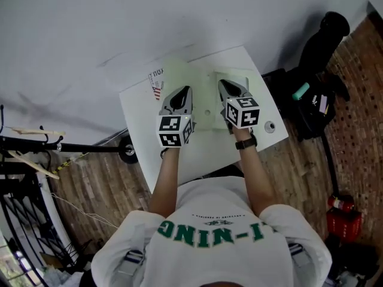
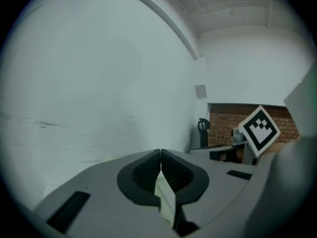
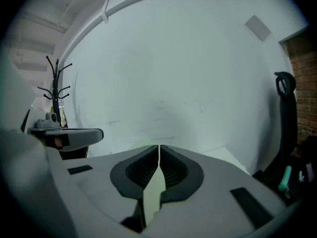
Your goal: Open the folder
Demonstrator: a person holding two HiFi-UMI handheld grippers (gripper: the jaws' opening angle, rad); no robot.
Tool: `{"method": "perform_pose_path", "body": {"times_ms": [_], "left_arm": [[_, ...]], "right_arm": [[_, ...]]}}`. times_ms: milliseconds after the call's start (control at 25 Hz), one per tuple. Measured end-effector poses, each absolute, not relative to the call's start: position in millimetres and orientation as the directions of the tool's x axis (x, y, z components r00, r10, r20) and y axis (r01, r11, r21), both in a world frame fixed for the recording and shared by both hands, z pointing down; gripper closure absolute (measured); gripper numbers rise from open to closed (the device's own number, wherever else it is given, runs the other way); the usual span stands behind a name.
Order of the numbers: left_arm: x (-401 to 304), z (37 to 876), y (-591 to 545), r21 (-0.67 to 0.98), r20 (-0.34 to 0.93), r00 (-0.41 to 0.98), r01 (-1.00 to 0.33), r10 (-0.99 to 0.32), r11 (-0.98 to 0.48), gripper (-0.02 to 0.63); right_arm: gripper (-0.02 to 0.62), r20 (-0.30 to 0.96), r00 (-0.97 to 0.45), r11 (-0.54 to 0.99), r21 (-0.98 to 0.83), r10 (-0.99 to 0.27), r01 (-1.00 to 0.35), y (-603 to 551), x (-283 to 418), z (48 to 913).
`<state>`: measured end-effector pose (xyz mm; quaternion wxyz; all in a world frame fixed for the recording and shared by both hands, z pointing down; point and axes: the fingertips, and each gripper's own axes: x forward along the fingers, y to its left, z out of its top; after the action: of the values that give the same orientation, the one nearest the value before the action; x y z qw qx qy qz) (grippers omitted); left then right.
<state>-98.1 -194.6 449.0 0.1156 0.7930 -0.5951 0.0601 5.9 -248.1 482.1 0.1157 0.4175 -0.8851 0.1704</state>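
Head view: the pale green folder [image 1: 204, 100] lies on the white surface [image 1: 140, 121], its two covers spread and raised. The left gripper [image 1: 184, 93] has its jaws clamped on the left cover [image 2: 166, 197], and the right gripper [image 1: 226, 87] has its jaws clamped on the right cover [image 3: 151, 192]. What the folder holds cannot be told. A printed sheet [image 1: 157, 84] shows at its far left edge.
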Motion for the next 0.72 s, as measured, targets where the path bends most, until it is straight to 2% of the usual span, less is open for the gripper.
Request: {"method": "perform_pose_path", "body": {"times_ms": [320, 720], "left_arm": [[-34, 426, -186, 0.074, 0.172, 0.38, -0.925, -0.909, -0.373, 0.589], [-12, 416, -176, 0.037, 0.142, 0.4, -0.916, -0.905, -0.399, 0.589]], "right_arm": [[0.578, 0.223, -0.441, 0.431, -0.095, -0.869, -0.897, -212, 104, 443], [0.578, 0.168, -0.373, 0.365, -0.076, -0.912, -0.928, -193, 131, 429]]}}
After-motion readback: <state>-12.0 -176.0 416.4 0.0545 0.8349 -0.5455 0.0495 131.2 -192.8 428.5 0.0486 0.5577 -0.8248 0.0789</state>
